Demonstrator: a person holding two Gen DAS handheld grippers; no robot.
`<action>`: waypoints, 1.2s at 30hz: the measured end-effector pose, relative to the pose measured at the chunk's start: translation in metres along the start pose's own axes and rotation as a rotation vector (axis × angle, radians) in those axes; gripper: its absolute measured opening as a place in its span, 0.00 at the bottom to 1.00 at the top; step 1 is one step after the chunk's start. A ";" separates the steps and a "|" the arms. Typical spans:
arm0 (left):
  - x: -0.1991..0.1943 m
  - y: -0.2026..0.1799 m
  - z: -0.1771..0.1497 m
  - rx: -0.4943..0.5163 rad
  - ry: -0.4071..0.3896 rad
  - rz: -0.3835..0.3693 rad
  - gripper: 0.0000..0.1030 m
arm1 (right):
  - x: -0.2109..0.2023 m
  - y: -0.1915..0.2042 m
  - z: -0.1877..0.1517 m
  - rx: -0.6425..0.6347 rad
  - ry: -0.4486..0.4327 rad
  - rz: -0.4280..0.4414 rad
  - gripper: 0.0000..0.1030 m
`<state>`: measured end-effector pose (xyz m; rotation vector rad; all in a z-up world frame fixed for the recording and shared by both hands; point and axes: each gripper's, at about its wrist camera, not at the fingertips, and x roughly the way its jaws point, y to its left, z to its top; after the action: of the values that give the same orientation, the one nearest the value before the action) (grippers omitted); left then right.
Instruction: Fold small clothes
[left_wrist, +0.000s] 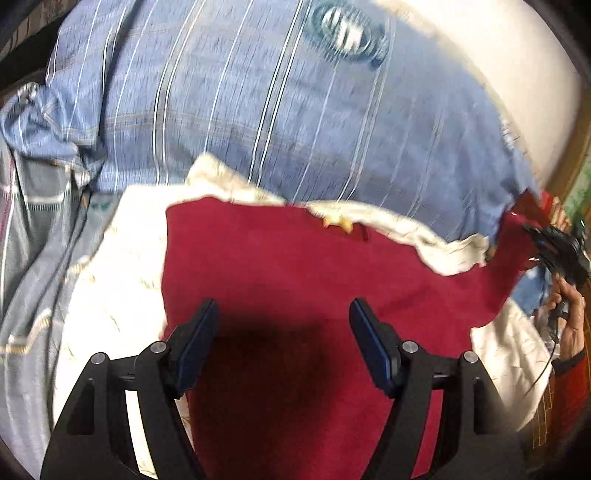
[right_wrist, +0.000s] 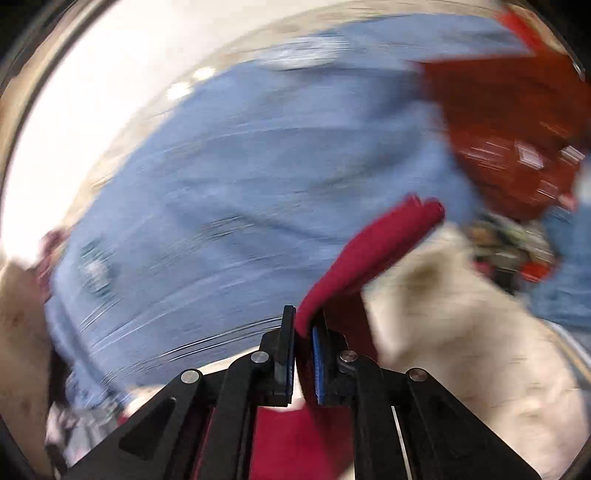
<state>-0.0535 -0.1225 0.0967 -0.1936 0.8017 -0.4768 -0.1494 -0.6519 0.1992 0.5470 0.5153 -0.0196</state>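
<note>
Right gripper (right_wrist: 303, 325) has its fingers clamped on a corner of the dark red fleece garment (left_wrist: 280, 266), lifted off the blue striped bed cover (left_wrist: 295, 122). Left gripper (left_wrist: 284, 317) hangs wide open right over the garment's near middle, nothing held, so it's closer to the flat part.

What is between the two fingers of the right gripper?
In the right wrist view, a fold of the red garment is pinched between the fingers of the right gripper. Nothing else shows there.
</note>
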 end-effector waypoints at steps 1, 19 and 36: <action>-0.005 0.001 0.002 0.009 -0.015 -0.010 0.70 | 0.009 0.017 -0.001 -0.035 0.014 0.030 0.07; -0.002 0.053 0.011 -0.146 -0.034 0.070 0.70 | 0.172 0.275 -0.239 -0.448 0.564 0.339 0.21; 0.068 -0.012 0.031 0.019 0.059 0.107 0.48 | 0.059 0.126 -0.175 -0.330 0.399 0.147 0.62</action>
<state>0.0058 -0.1659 0.0783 -0.1191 0.8608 -0.3905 -0.1602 -0.4488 0.1056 0.2613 0.8471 0.3153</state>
